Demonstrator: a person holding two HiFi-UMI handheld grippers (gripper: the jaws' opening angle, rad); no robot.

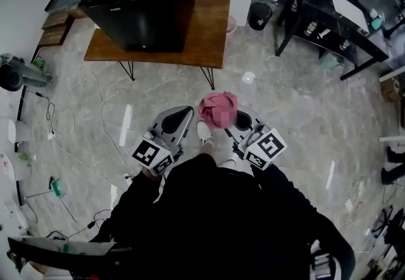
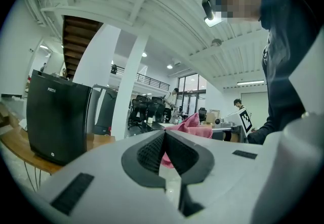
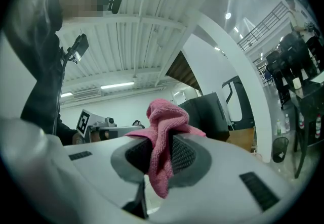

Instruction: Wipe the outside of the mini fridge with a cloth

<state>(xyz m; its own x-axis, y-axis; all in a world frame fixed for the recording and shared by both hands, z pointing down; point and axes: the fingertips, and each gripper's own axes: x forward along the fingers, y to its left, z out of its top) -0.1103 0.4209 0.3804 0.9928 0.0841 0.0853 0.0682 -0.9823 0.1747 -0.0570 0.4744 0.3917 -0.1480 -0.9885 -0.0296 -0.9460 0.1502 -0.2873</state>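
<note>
The black mini fridge (image 1: 142, 0) stands on a wooden table (image 1: 209, 35) far ahead of me; it also shows at the left of the left gripper view as the mini fridge (image 2: 55, 119) and behind the cloth in the right gripper view as the mini fridge (image 3: 205, 114). My right gripper (image 1: 235, 122) is shut on a pink cloth (image 1: 218, 109), which bunches up above its jaws (image 3: 161, 153). My left gripper (image 1: 180, 119) is held beside it, shut with nothing between its pads; the pink cloth (image 2: 190, 126) shows just beyond its tips (image 2: 163, 153).
The wooden table stands on thin black legs over a grey marble floor (image 1: 285, 102). A black desk (image 1: 329, 19) with bottles is at the back right, a black bin (image 1: 259, 15) beside it. Cables (image 1: 76, 146) trail across the floor at the left. A white pillar (image 2: 126, 91) stands behind the table.
</note>
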